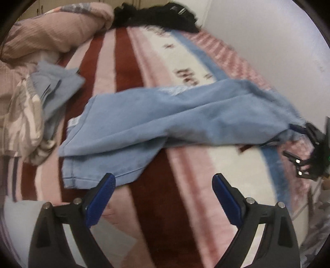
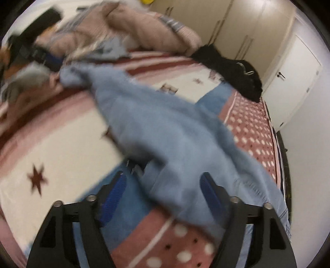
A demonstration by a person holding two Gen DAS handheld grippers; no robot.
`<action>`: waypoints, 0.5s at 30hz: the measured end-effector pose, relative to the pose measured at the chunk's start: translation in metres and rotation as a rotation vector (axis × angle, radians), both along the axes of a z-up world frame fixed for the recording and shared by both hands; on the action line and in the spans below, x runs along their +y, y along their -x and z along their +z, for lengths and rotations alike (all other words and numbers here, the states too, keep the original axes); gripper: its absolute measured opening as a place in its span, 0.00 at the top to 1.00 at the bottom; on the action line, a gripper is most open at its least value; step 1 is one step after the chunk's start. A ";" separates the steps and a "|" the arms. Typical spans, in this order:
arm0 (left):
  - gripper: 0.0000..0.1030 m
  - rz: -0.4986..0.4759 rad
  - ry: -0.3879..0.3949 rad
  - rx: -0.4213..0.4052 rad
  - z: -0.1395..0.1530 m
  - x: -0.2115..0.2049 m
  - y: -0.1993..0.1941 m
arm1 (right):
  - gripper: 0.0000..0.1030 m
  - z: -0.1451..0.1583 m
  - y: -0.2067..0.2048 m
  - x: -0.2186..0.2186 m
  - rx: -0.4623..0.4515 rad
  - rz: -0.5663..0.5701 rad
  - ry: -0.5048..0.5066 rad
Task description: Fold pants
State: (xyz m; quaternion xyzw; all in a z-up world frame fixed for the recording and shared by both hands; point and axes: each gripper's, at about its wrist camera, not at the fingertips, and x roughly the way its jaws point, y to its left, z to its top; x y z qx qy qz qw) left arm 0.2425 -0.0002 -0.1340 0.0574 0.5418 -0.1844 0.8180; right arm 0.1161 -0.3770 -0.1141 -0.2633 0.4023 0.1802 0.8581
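Light blue denim pants (image 1: 165, 115) lie stretched across the striped blanket; they also show in the right wrist view (image 2: 165, 132), blurred. My left gripper (image 1: 163, 185) is open and empty, just short of the pants' hem edge. My right gripper (image 2: 163, 185) is open, with the pants' cloth lying between and over its fingers; it also shows in the left wrist view (image 1: 303, 144) at the pants' far right end. The left gripper (image 2: 47, 57) appears at the pants' far end in the right wrist view.
A pink quilt (image 1: 53, 31) is bunched at the bed's far left with another blue garment (image 1: 53, 88) beside it. A black garment (image 1: 156, 16) lies at the bed's head. A white wall (image 1: 278, 41) and cupboard doors (image 2: 288, 78) bound the bed.
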 end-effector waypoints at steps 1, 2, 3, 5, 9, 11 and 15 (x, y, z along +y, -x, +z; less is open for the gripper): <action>0.10 0.009 -0.027 0.011 -0.005 0.003 -0.005 | 0.29 -0.011 0.002 0.002 -0.007 -0.002 0.048; 0.10 0.024 -0.053 0.020 -0.010 0.005 -0.010 | 0.29 -0.022 0.003 0.005 -0.015 -0.005 0.103; 0.10 0.041 -0.070 0.024 -0.014 0.008 -0.015 | 0.30 -0.032 0.004 0.006 -0.038 -0.015 0.169; 0.10 0.058 -0.102 0.027 -0.021 0.014 -0.022 | 0.44 -0.051 0.001 0.007 -0.108 -0.038 0.310; 0.10 0.073 -0.178 0.021 -0.030 0.023 -0.029 | 0.91 -0.048 -0.009 -0.012 -0.105 -0.118 0.262; 0.10 0.071 -0.199 0.022 -0.031 0.025 -0.030 | 0.91 -0.026 -0.009 -0.027 -0.127 -0.158 0.162; 0.15 0.021 -0.257 0.025 -0.036 0.016 -0.029 | 0.91 -0.004 -0.012 -0.053 -0.086 -0.215 0.034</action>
